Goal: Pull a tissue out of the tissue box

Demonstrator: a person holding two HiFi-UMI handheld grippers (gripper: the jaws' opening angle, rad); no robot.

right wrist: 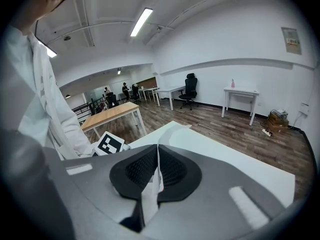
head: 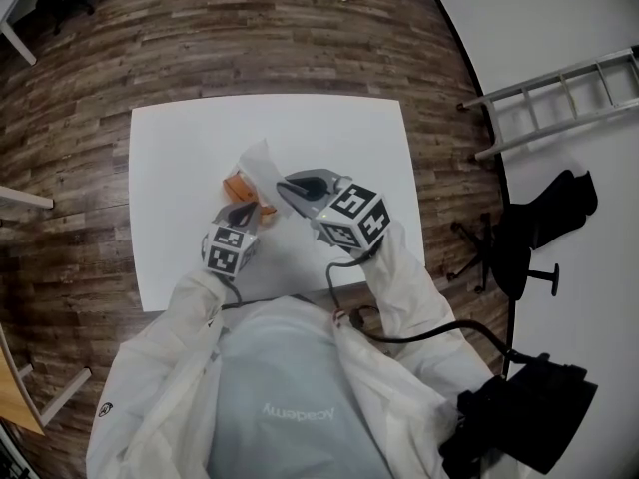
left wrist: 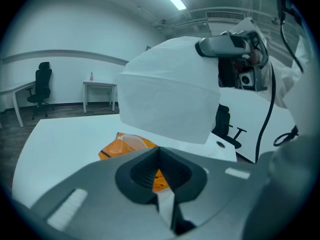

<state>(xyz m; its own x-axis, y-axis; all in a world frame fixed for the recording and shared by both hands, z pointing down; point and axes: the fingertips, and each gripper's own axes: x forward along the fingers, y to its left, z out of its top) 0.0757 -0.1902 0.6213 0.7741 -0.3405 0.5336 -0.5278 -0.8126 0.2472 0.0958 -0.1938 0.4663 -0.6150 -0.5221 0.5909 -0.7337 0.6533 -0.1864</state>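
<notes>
A: Two jaw states to log; what do we record?

B: We record the left hand-held gripper [head: 243, 213] closed on the near edge of the orange tissue box [head: 238, 186], which rests on the white worktop [head: 180, 168]; the right hand-held gripper [head: 290, 188] is pinched on the tissue [head: 262, 165], which hangs raised above the box.

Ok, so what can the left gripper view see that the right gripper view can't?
Only the left gripper view shows the orange tissue pack, pinched in the shut left gripper, and the tissue spread wide, held up by the right gripper. Only the right gripper view shows a wooden desk and the tissue's edge squeezed between that gripper's own shut jaws. Both show the white table and the tissue.
</notes>
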